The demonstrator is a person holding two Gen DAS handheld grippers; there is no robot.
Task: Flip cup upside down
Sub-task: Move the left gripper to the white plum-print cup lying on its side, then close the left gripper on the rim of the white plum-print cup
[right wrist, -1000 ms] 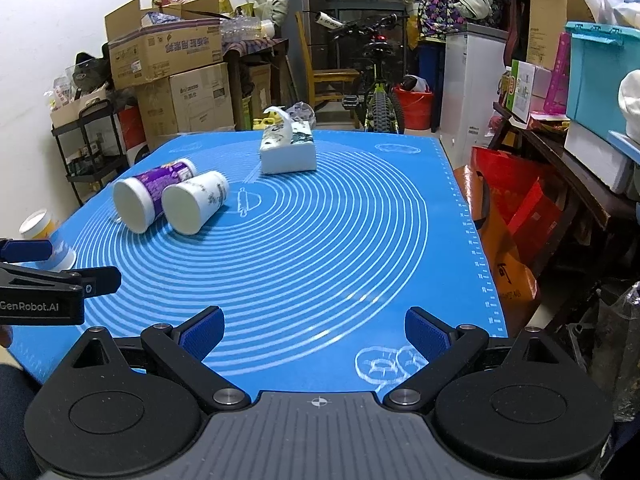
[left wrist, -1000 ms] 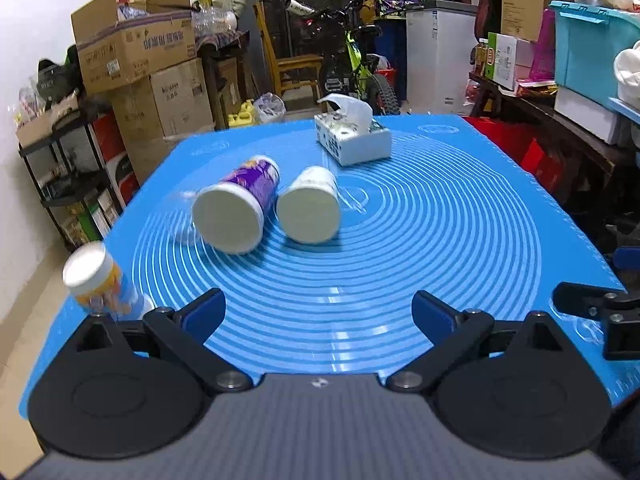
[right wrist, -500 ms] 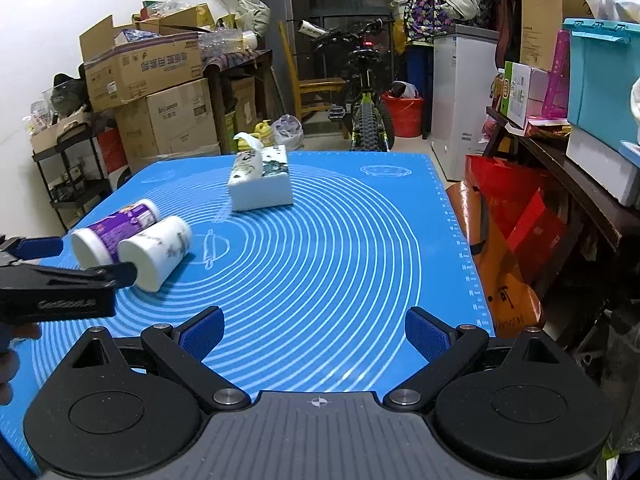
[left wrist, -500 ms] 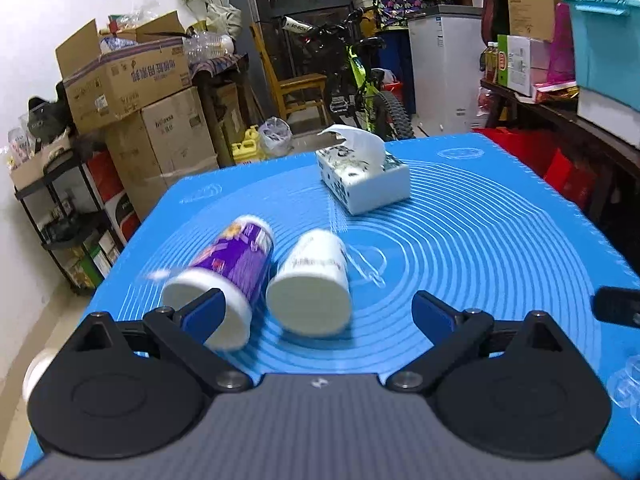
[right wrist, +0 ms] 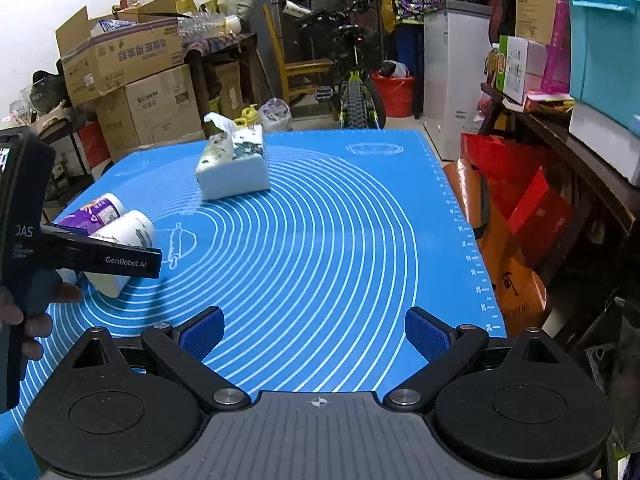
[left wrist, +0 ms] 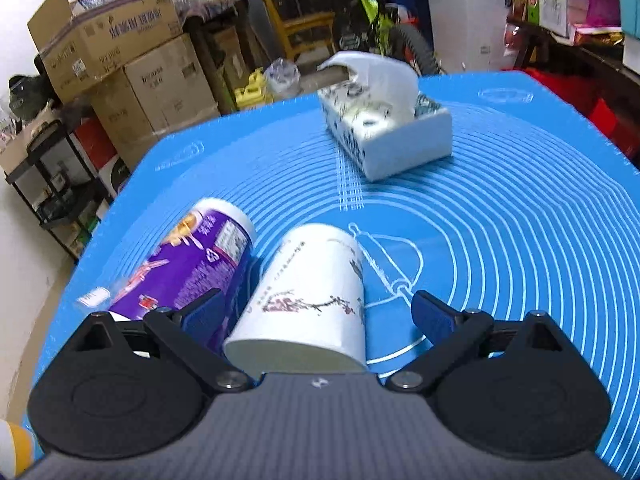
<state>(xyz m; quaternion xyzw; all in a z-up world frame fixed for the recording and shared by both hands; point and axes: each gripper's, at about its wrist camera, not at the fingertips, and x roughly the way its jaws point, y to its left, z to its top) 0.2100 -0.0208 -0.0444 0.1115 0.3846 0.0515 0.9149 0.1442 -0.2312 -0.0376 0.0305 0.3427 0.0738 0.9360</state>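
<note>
A white cup with a plum-blossom print (left wrist: 312, 296) lies on its side on the blue mat (left wrist: 520, 240), its wide end toward my left camera. My left gripper (left wrist: 320, 312) is open, its two fingers on either side of the cup's near end, not pressing it. A purple-labelled cup (left wrist: 188, 264) lies on its side touching the white cup's left. In the right wrist view the white cup (right wrist: 128, 236) and purple cup (right wrist: 96, 210) sit at far left, partly behind the left gripper's finger. My right gripper (right wrist: 316, 330) is open and empty above the mat's near edge.
A white tissue box (left wrist: 388, 136) stands further back on the mat; it also shows in the right wrist view (right wrist: 236, 172). A yellow-and-white container (left wrist: 12, 448) is at the near left corner. Cardboard boxes, a bicycle and shelves surround the table.
My left gripper has moved forward and down until the white cup lies between its open fingers. The right gripper has shifted slightly forward. The cups have not moved.
</note>
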